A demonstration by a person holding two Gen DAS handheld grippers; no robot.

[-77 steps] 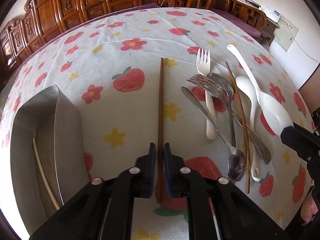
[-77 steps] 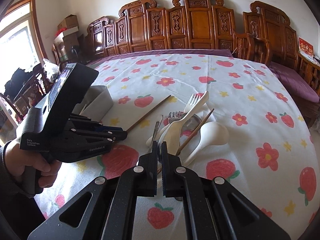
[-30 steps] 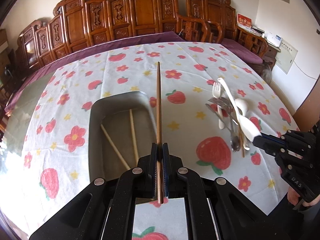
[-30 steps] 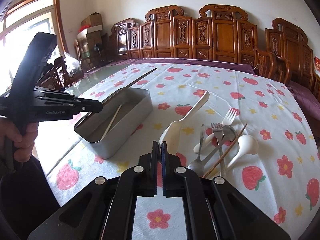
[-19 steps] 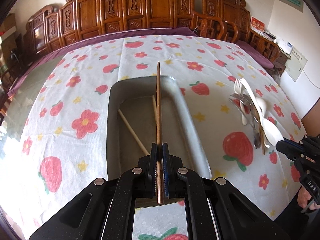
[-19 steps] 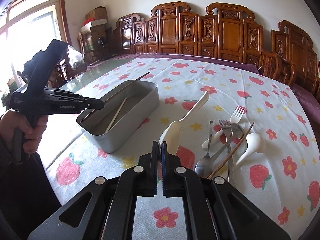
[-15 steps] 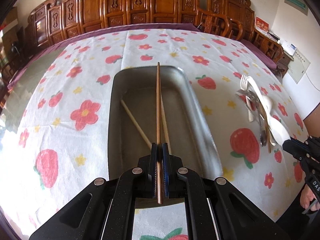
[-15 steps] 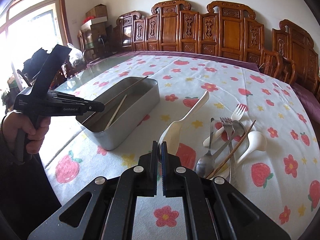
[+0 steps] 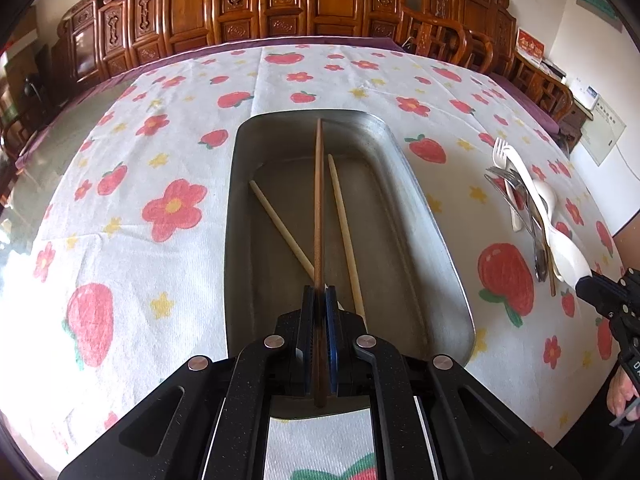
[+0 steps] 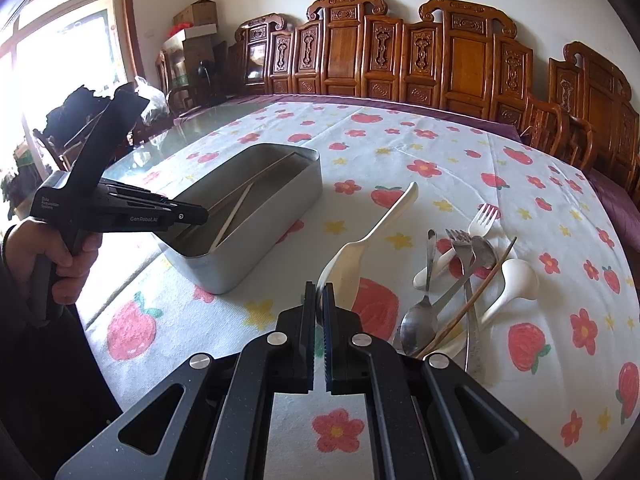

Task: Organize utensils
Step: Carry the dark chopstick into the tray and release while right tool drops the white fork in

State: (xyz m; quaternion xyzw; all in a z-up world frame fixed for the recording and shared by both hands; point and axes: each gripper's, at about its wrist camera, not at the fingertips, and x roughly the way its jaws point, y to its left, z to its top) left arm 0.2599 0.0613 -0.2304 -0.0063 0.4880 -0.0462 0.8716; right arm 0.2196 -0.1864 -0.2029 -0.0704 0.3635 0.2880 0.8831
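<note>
Clamping a dark chopstick [image 9: 318, 200], the left gripper [image 9: 319, 300] holds it lengthwise over the metal tray [image 9: 424, 216], where two pale chopsticks [image 9: 344, 232] lie on the floor of the tray. The right gripper [image 10: 319, 300] is closed on the bowl of a white spoon [image 10: 374, 236], handle slanting up above the flowered cloth [image 10: 440, 152]. Just right of it the remaining forks and spoons [image 10: 464, 276] lie heaped, apart from the tray.
</note>
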